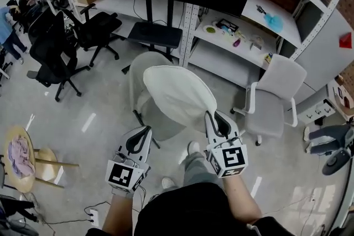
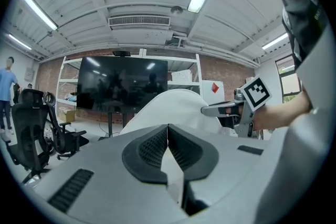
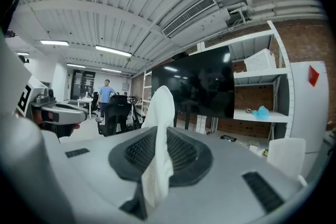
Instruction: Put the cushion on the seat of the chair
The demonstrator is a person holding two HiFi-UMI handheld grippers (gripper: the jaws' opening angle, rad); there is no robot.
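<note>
The right gripper (image 3: 157,149) pinches a fold at the near edge of the white cushion (image 1: 180,91), and the left gripper (image 2: 168,147) has its pads pressed together on what looks like a thin strip of the same edge. The cushion stretches away from both grippers, held in the air with its long axis pointing ahead. The pale chair (image 1: 141,80) stands right beneath and just beyond it, so the seat probably lies forward and down, nearer the left gripper

No words, numbers or brand names can be read. The only print is a black-and-white square pattern, without letters, on the cube (image 1: 126,175) behind the fingers of the left gripper (image 1: 146,130), and likewise on the right gripper (image 1: 210,116).
</note>
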